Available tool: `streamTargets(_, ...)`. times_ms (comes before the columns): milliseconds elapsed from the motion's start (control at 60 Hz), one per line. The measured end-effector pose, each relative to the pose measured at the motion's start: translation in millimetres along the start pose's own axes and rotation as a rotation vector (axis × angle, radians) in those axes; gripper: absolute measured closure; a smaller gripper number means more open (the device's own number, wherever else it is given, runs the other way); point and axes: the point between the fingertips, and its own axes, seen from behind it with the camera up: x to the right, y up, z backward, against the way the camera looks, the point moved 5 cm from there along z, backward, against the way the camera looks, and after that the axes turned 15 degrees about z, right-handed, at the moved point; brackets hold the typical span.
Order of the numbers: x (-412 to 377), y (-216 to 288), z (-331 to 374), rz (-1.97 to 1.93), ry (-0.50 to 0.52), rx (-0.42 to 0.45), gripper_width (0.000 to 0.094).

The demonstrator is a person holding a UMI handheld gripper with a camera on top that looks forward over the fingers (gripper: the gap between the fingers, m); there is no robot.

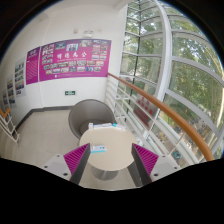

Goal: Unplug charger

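Between the open claw's (104,160) pink pads, a small white box (99,149), probably the charger, lies near on the round table (108,140); closing off-centre could nudge it off.

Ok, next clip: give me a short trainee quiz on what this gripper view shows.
1. True or false: the hand-held gripper is shut on a charger.
2. What lies on the round table between the fingers? A) a small white item with a blue-green label B) a mug C) a laptop
3. Fill in: behind the table stands a grey ____.

Key:
1. False; the fingers stand open and no charger can be made out.
2. A, the white item.
3. chair.
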Motion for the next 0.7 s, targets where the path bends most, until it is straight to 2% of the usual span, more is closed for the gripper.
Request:
streamTargets(100,-4,-5,-2,0.002,0.01,-0.007,0.0079)
streamTargets(317,-22,-51,-23,0.0,0.036,-0.033,0.0079)
streamTargets(333,-24,-35,-25,-0.003,0.042,-0.042,0.0079)
streamTargets(350,-30,-58,-23,-0.006,0.045,-0.038,0.0079)
streamTargets(433,-43,-78,-37,-0.007,0.072,-0.047,0.0079)
streamTargets(450,-42,-69,-53,-0.005,0.077,-0.051,0.008)
streamTargets(467,-53,-89,-55,-0.005,0.078,-0.044,0.0082)
streamTargets(600,-87,-122,-110,-0.022,0.123,-0.002,0.0078)
streamTargets(700,-114,-141,-176,-0.046,0.151,0.029,0.0079)
